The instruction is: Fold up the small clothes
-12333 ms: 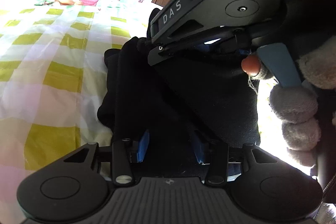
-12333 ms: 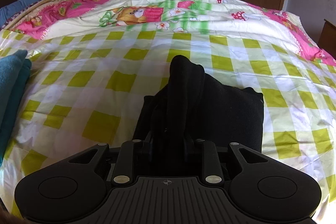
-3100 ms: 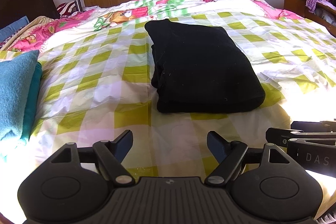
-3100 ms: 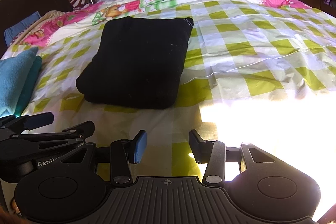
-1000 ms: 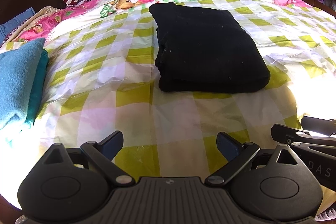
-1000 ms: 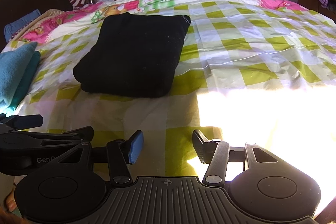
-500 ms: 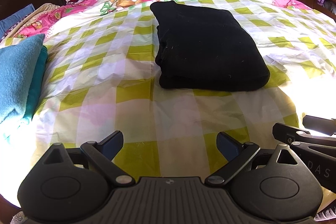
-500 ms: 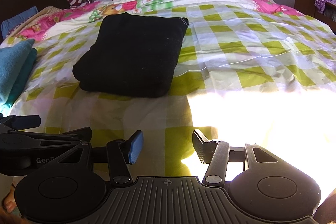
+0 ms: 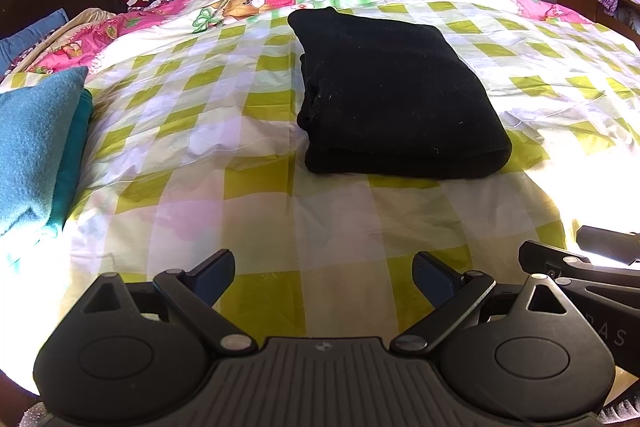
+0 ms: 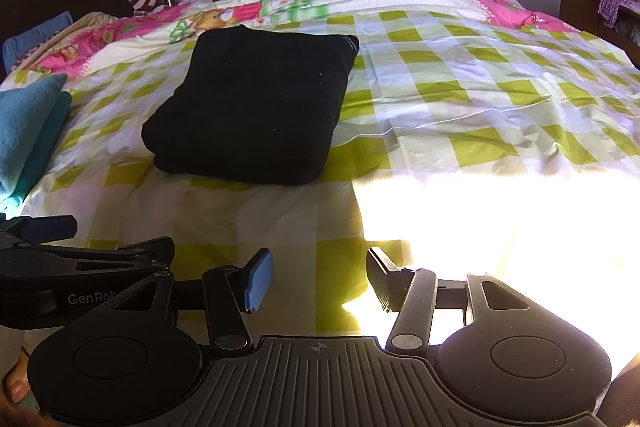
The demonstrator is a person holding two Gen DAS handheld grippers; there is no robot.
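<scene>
Both grippers have let go of the black garment [image 9: 396,95], now folded flat.

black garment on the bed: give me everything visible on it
The black garment is folded into a thick, roughly rectangular bundle, stacked layers showing along its near and left edges. The fabric looks soft and matte, knit or fleece, with a few pale lint specks. It lies flat on the green-checked bedcover, its far end narrower with a small bump at one corner. Only the cover touches it; the left gripper and right gripper are open and well short of it.
</scene>
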